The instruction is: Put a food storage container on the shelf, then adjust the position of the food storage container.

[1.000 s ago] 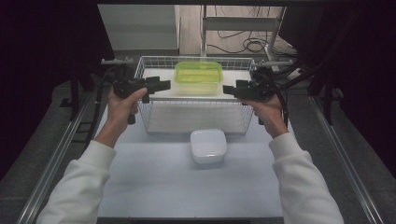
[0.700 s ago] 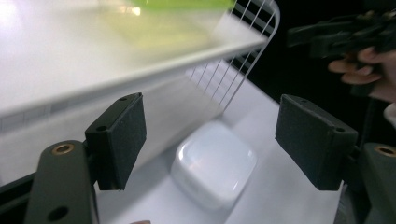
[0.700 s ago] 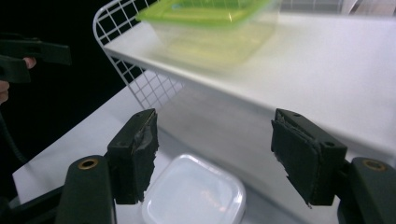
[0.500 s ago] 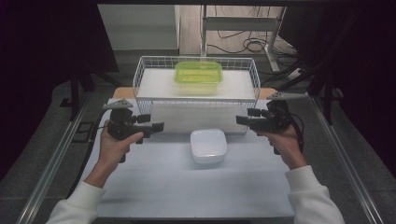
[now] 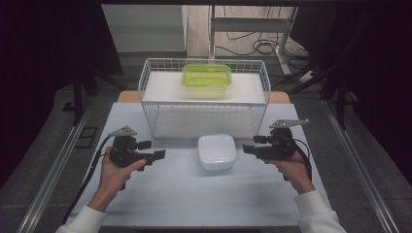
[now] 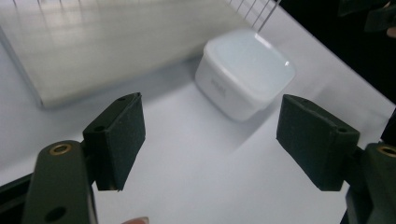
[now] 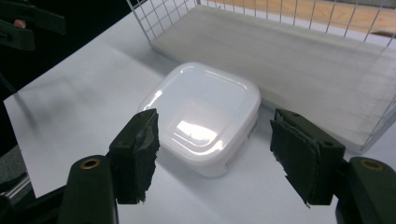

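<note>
two grippers flank the white lidded box (image 5: 217,151) on the table (image 5: 194,204): left gripper (image 5: 158,155) and right gripper (image 5: 247,149) aim inward at it. both stand released and hold nothing; the left jaws have just been opening. the box sits just before the wire basket (image 5: 204,104), so only its sides offer room.

overhead forward-down, gripper views share white box (image 5: 217,151)
</note>
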### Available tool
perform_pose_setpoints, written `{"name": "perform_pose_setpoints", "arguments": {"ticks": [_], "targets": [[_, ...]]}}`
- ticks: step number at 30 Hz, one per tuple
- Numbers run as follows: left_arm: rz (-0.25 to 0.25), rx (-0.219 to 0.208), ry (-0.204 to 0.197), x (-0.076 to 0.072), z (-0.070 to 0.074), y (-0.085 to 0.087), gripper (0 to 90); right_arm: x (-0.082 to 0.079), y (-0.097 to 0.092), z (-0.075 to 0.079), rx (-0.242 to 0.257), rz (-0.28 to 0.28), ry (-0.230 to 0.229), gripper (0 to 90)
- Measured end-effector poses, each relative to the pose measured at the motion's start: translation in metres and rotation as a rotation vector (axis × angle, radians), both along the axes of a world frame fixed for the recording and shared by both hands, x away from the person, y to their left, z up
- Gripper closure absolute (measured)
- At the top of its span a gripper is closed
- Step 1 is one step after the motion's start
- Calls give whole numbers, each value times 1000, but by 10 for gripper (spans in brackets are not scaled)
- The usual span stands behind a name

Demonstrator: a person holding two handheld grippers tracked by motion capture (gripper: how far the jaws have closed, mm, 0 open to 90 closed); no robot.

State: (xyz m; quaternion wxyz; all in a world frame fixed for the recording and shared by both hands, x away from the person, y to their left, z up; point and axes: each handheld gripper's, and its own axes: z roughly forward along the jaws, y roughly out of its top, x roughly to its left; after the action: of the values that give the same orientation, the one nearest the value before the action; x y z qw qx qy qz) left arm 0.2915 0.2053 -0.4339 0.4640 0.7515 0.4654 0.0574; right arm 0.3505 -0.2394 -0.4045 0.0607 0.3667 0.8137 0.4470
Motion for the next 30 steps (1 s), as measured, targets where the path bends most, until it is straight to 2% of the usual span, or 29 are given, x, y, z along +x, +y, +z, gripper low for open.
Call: {"name": "perform_pose_setpoints", "arguments": {"ticks": [6, 15, 21, 27, 28, 30], "targets": [[11, -7, 17, -2, -7, 5, 229, 2, -1, -9, 5, 1, 12, 329], [25, 27, 13, -6, -10, 7, 227, 2, 2, -12, -15, 9, 22, 333], [25, 32, 21, -6, -13, 5, 221, 3, 3, -15, -25, 9, 30, 329], [21, 10, 60, -4, -22, 10, 219, 9, 7, -19, -46, 11, 43, 361], [25, 29, 61, -4, -24, 11, 217, 12, 10, -20, -65, 13, 50, 366], [25, 20, 62, -4, -24, 12, 218, 16, 11, -22, -70, 6, 69, 367]]}}
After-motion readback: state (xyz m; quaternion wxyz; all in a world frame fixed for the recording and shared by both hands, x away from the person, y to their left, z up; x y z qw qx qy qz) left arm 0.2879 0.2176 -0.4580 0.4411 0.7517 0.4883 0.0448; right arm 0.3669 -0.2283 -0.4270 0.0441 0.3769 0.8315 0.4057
